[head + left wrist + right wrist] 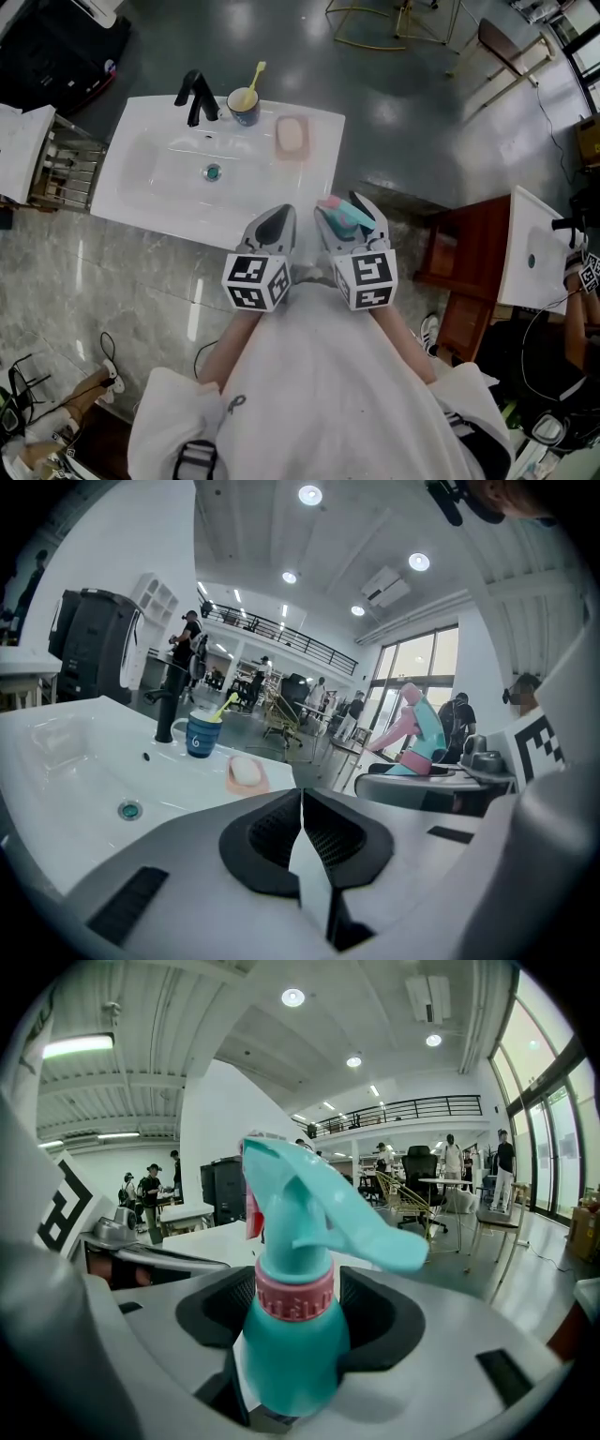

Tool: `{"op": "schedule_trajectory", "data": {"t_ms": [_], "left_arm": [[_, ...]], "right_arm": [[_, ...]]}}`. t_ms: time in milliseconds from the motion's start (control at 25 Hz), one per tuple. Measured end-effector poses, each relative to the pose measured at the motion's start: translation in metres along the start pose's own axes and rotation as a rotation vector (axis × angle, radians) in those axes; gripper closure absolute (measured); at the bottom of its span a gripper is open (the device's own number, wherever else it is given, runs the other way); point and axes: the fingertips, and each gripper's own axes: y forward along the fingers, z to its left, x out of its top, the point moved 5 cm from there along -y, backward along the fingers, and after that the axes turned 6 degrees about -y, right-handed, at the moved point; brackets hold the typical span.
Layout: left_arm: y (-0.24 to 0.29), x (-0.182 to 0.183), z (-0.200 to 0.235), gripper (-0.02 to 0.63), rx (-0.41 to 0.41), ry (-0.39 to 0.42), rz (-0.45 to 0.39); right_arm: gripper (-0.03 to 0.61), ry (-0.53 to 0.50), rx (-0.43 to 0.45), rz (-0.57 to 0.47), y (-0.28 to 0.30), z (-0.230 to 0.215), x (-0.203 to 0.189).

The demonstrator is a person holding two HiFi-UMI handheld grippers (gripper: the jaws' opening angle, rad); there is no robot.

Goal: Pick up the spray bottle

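The teal plastic spray bottle with a pink screw collar and a long teal trigger (289, 1349) sits between the jaws of the right gripper (291, 1335). The jaws are parted only as far as the bottle's rounded body, with the dark ribbed pads pressing on it from both sides just below the collar. In the head view the bottle (343, 217) shows at the centre of the frame, just right of the middle, carried in that gripper (351, 219) off any surface, beside the near right corner of the white ceramic washbasin (141, 192). The pick-up looks done. The left gripper (302, 829) has its jaws pressed fully together with nothing between them, and in the head view it (273, 228) hangs just left of the bottle. At the top of the basin stand a black tap (197, 97), a blue cup holding a yellow toothbrush (244, 105) and a pink soap dish (292, 137). The bottle is probably light, thin-walled plastic that gives a little under pressure. Its smooth, curved body may slip or twist in the pads, and any liquid inside would shift the weight. The shoulder just under the collar seems the soundest hold, since the collar's ridge stops it sliding down, and the trigger is best kept clear of the jaws.
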Motion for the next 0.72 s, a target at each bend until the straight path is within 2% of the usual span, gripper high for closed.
{"op": "schedule_trajectory", "data": {"t_ms": [160, 720], "left_arm": [[0.0014, -0.0019, -0.0057, 0.583, -0.007, 0.005, 0.002], [0.008, -0.0002, -0.0088, 0.583, 0.002, 0.01, 0.004]], "right_arm": [[0.287, 0.025, 0.01, -0.008, -0.0054, -0.0035, -0.002], [0.287, -0.032, 0.037, 0.0, -0.0029, -0.0053, -0.0018]]}}
